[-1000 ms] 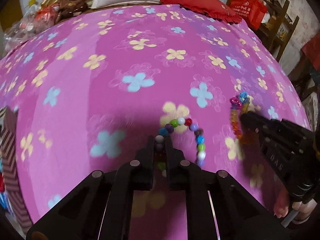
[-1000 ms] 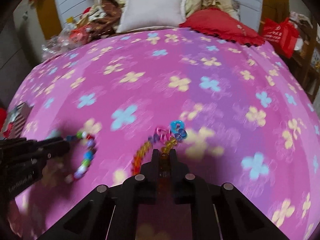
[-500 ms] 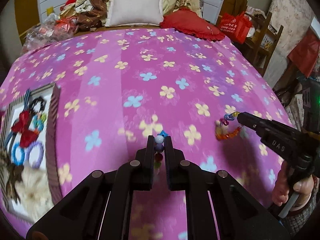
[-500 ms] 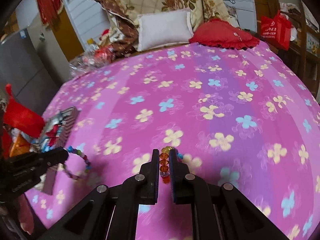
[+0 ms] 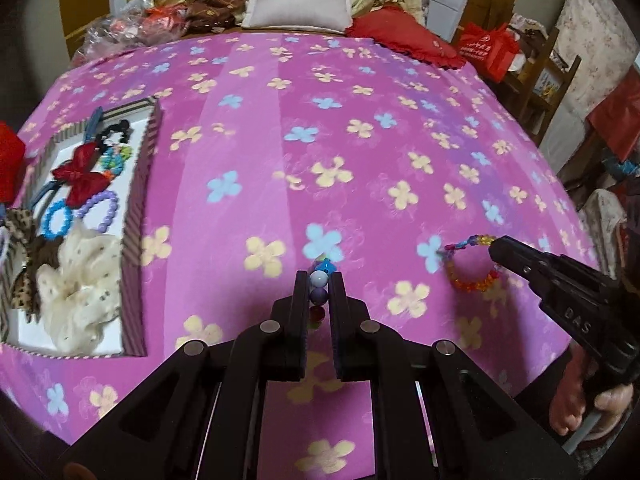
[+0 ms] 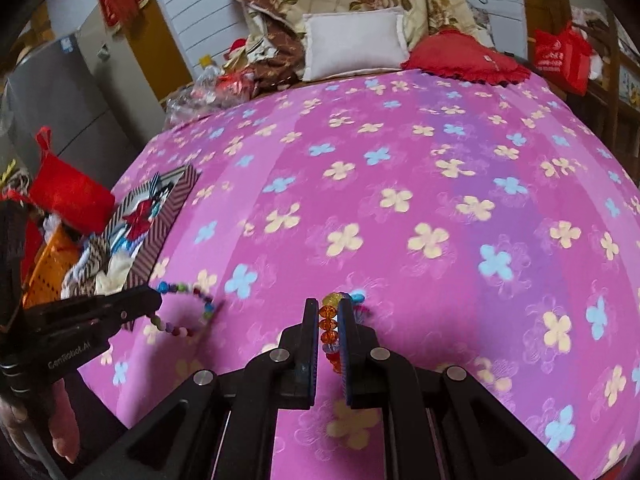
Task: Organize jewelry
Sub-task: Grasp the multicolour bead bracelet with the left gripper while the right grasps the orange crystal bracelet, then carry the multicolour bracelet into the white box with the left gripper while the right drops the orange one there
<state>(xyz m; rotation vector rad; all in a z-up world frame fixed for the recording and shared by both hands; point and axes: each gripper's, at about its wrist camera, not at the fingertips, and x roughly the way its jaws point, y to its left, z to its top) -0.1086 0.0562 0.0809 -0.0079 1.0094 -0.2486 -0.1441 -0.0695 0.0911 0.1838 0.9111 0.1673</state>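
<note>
Left gripper (image 5: 319, 286) pinches multicolour bead bracelet (image 5: 319, 280), white and purple beads between fingers, loop hanging above pink floral bedspread (image 5: 280, 140). Right gripper (image 6: 329, 322) clamps orange bead bracelet (image 6: 329, 320); loop dangles off fingertips, right of left gripper, above bedspread. Striped tray (image 5: 138, 216) lies left of left gripper on bedspread, holding red bow (image 5: 82, 178), blue and purple bead rings, cream scrunchie (image 5: 82, 284).

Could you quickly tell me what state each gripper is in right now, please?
Left gripper: closed on the multicoloured bead bracelet, lifted off the bedspread.
Right gripper: closed on the orange bead bracelet, also lifted.
</note>
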